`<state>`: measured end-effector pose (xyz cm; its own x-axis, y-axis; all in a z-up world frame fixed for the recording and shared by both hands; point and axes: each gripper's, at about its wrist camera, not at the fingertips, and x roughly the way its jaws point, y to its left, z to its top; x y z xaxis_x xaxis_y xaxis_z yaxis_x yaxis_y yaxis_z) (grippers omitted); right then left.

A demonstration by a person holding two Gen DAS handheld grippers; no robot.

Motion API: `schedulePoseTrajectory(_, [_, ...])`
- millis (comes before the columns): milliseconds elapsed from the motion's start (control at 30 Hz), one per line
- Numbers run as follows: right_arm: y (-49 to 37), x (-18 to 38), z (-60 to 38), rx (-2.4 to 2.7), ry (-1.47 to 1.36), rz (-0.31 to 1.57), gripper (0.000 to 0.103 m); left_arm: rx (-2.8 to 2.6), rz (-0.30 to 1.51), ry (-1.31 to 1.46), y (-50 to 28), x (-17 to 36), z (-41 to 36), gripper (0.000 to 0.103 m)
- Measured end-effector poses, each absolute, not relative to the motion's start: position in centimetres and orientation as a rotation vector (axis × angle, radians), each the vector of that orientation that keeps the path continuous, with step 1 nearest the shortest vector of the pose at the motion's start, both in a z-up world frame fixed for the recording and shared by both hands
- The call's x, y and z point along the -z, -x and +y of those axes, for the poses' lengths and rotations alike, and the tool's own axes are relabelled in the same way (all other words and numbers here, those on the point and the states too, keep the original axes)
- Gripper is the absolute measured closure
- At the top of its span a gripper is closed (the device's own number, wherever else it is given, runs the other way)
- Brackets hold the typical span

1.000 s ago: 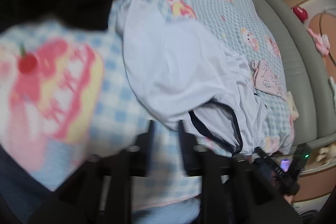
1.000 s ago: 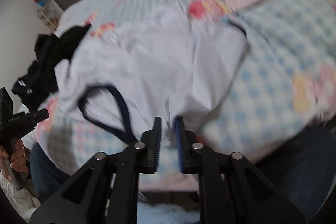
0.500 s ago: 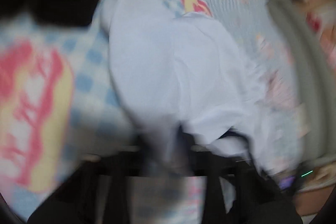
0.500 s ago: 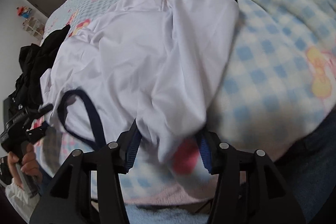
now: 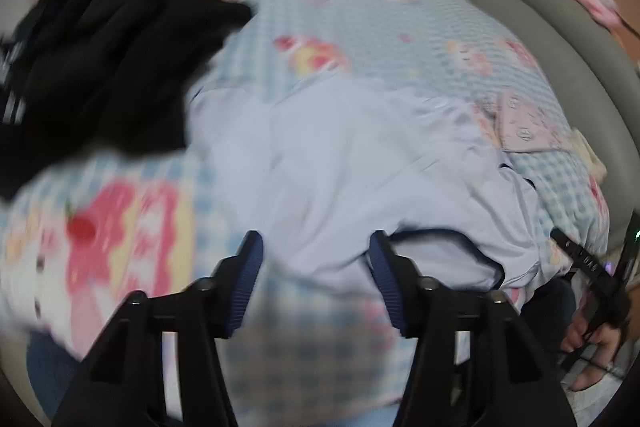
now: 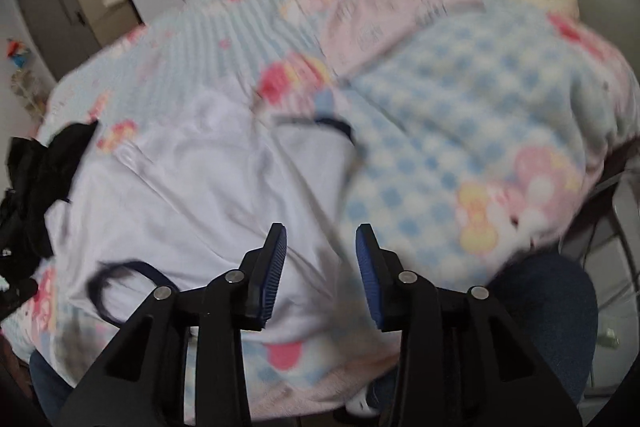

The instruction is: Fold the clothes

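Black clothes pile (image 5: 100, 67) sits on the bed (image 5: 380, 15) at far left, touching the white shirt's edge; a pink cloth (image 5: 524, 127) lies at right. White shirt (image 5: 352, 167) with navy trim lies crumpled mid-bed, partly folded. Left gripper (image 5: 316, 247) fingers spread wide above the shirt hem, holding nothing. Right gripper (image 6: 321, 239) fingers also wide apart, empty, over the shirt (image 6: 208, 195).
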<state>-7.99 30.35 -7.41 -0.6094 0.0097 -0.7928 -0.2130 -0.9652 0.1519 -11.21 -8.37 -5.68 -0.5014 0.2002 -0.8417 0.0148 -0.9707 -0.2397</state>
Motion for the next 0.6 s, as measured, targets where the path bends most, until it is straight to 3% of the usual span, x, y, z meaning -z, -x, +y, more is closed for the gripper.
schedulePoseTrajectory(33, [8.0, 6.8, 29.8, -2.734, 1.299, 0.348, 0.053, -2.618, -0.272, 1.494, 11.9, 5.8, -7.2, 0.045])
schedulePoseTrajectory(100, [9.0, 7.1, 27.4, -2.809, 1.373, 0.327, 0.047, -2.615, -0.193, 1.507, 13.0, 6.5, -5.6, 0.045])
schedulePoseTrajectory(333, [11.0, 12.1, 20.1, -2.837, 1.699, 0.042, 0.047, -2.539, -0.04, 1.713, 15.5, 11.4, -2.0, 0.044])
schedulePoseTrajectory(600, [9.8, 14.3, 21.1, -2.723, 1.777, -0.057, 0.047, -2.437, -0.001, 1.853, 12.9, 13.7, -2.4, 0.04])
